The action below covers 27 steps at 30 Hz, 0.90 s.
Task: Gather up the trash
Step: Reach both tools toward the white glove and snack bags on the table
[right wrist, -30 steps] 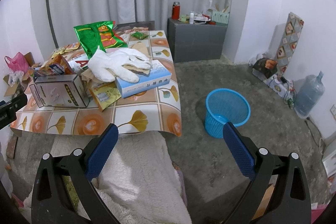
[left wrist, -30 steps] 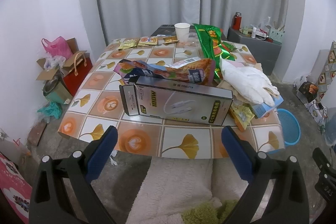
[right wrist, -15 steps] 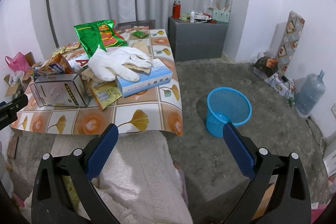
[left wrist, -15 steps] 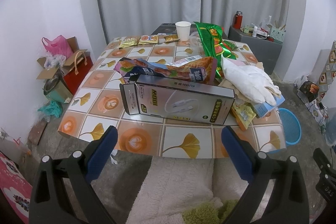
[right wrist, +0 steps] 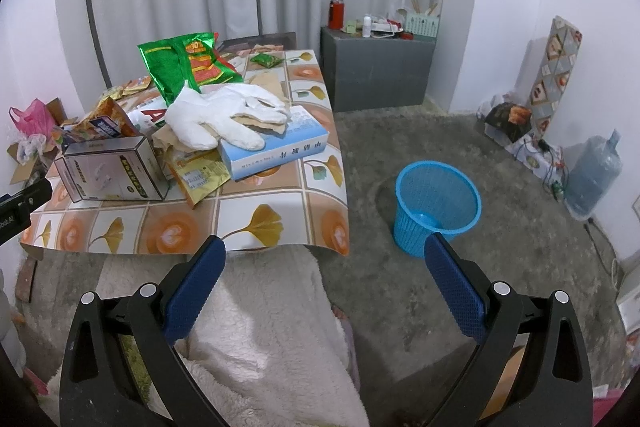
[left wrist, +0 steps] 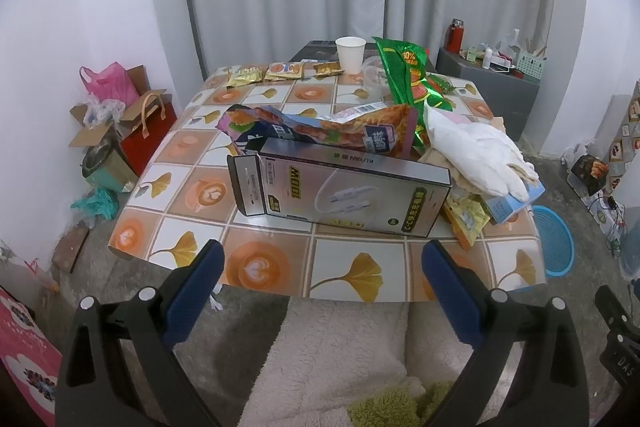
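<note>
Trash (left wrist: 340, 187) piled on table (left wrist: 360, 267) — beyond left gripper (left wrist: 320, 271), right gripper (right wrist: 326, 267) — both spread, empty

Ahead of your left gripper (left wrist: 322, 265) sits the table (left wrist: 280, 259), and nearest its front edge lies the cable box (left wrist: 340, 195) on its side. Right behind that box rests a snack bag (left wrist: 320, 131). To the box's right you've got a glove (left wrist: 476, 157) draped over a tissue box (right wrist: 276, 151), with a small sachet (left wrist: 466, 219) tucked in front. Behind the glove a tall chip bag (left wrist: 408, 83) leans up, and a paper cup (left wrist: 350, 55) stands at the far edge. Off the table's right side, on the floor, stands the basket (right wrist: 436, 203), just beyond your right gripper (right wrist: 326, 265).
</note>
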Motion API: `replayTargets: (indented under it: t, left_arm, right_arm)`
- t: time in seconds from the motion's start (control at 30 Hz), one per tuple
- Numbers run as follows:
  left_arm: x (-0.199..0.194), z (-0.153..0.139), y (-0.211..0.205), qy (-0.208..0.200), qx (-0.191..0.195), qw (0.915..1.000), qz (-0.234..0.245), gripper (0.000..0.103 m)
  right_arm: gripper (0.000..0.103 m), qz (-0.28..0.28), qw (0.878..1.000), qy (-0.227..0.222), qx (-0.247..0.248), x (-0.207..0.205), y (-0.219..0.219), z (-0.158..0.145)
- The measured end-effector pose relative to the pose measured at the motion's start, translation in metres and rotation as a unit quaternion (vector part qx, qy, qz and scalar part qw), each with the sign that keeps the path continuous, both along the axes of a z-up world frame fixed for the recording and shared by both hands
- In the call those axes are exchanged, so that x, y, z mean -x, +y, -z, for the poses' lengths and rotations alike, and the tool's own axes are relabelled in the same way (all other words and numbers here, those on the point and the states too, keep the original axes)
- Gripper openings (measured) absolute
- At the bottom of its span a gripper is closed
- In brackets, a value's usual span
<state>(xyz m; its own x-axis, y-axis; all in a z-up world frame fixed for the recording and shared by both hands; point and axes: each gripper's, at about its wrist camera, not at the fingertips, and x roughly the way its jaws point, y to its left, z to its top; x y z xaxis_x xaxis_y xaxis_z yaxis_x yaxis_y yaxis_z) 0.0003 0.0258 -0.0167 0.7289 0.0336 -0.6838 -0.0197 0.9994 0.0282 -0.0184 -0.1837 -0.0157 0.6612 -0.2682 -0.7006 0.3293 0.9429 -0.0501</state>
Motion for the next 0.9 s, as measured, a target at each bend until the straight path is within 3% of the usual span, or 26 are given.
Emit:
replayTargets:
  t: [0.47, 0.67, 0.9]
  left_arm:
    - [-0.017, 0.016, 0.003, 0.015, 0.013, 0.9994, 0.027, 0.097]
    - [-0.027, 0.018, 0.007, -0.015, 0.051, 0.9961, 0.070, 0.097]
    - [-0.036, 0.010, 0.014, -0.073, 0.091, 0.9862, 0.117, 0.097]
  right_arm:
    - [0.095, 0.006, 0.999, -0.020, 0.025, -0.010, -0.001, -0.001]
    - [0.095, -0.025, 0.997, -0.050, 0.045, -0.023, 0.000, -0.002]
    - [0.095, -0.065, 0.994, -0.061, 0.056, -0.054, 0.006, -0.005]
